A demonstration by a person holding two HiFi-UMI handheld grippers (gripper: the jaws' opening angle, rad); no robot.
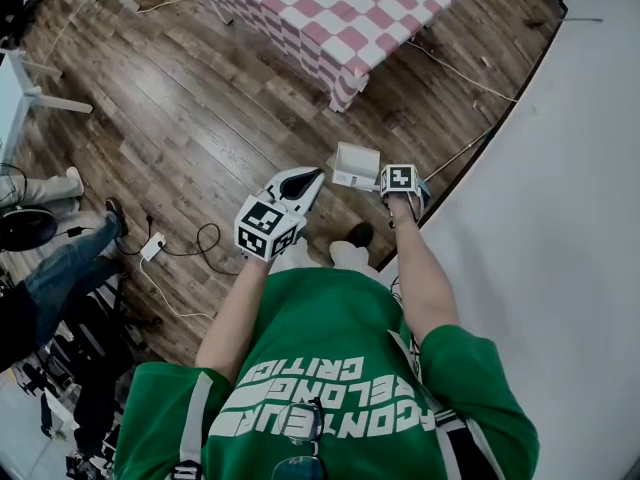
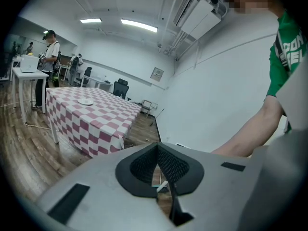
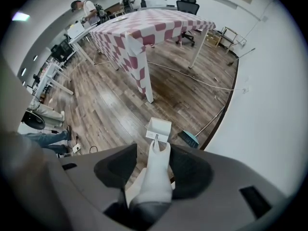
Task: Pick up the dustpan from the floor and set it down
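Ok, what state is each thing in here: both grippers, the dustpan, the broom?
Left gripper: shut, nothing between the jaws.
Right gripper: shut on the dustpan's handle.
Dustpan: held by its handle, seemingly off the floor.
Broom: down on the floor, untouched.

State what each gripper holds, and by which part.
The right gripper holds the white dustpan by its handle; the left gripper is shut and empty.

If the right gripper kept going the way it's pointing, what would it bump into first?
Probably the wooden floor. The right gripper, shut on the handle of the dustpan, points down at boards short of the table leg, left of the broom. The dustpan would touch first; depth is unclear.
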